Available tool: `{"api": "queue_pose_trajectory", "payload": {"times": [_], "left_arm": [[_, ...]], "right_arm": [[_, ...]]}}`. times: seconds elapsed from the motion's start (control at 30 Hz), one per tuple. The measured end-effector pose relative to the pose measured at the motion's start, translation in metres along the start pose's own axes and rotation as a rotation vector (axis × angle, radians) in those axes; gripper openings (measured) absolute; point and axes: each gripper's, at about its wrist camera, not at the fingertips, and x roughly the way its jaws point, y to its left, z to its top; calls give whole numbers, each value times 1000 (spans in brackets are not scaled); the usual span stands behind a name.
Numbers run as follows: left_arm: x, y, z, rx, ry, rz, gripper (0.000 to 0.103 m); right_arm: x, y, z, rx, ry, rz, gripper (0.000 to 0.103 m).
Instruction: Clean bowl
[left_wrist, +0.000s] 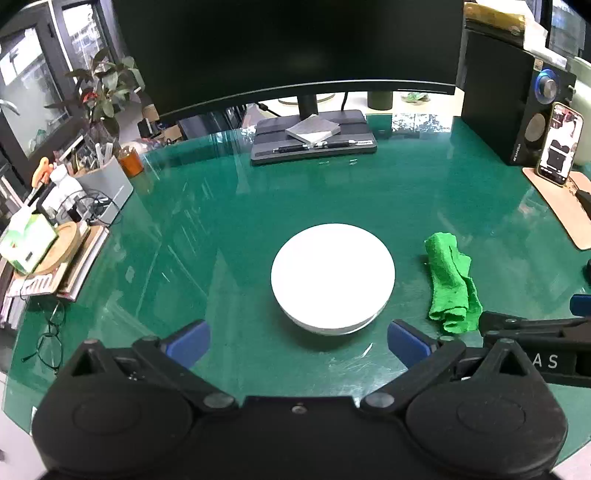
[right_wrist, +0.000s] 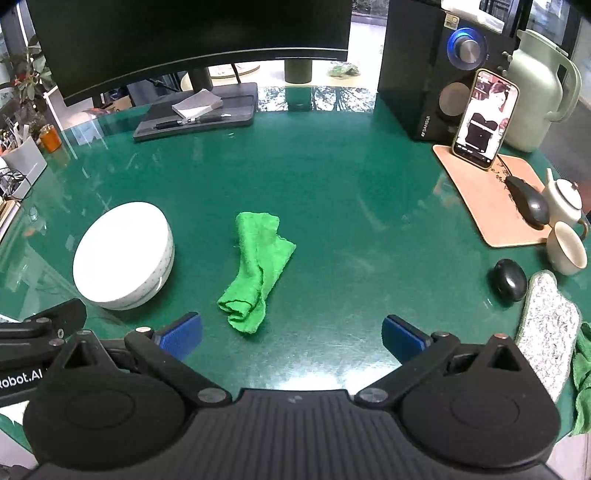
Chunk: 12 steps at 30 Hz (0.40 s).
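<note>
Bowl (left_wrist: 332, 275) sitting on the green table (left_wrist: 332, 199), cloth (right_wrist: 255, 269) just beside. Both tongs, left (left_wrist: 297, 341) and right (right_wrist: 291, 336), wide apart, holding nothing. Just starting. Next, probably: grab cloth, hold bowl steady.

The monitor (left_wrist: 288, 44) is cut off above; the bowl (left_wrist: 332, 275) interior is overexposed.

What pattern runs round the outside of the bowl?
Small dark dots on white, around the bowl wall; the right wrist view shows it best.
</note>
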Motion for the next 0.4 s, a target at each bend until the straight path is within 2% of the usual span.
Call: {"api": "queue_pose_trajectory", "payload": {"times": [0.4], "left_arm": [[0,10,-4,6,-25,17,102]], "right_arm": [[-1,10,-1,-8,14,-14,102]]}}
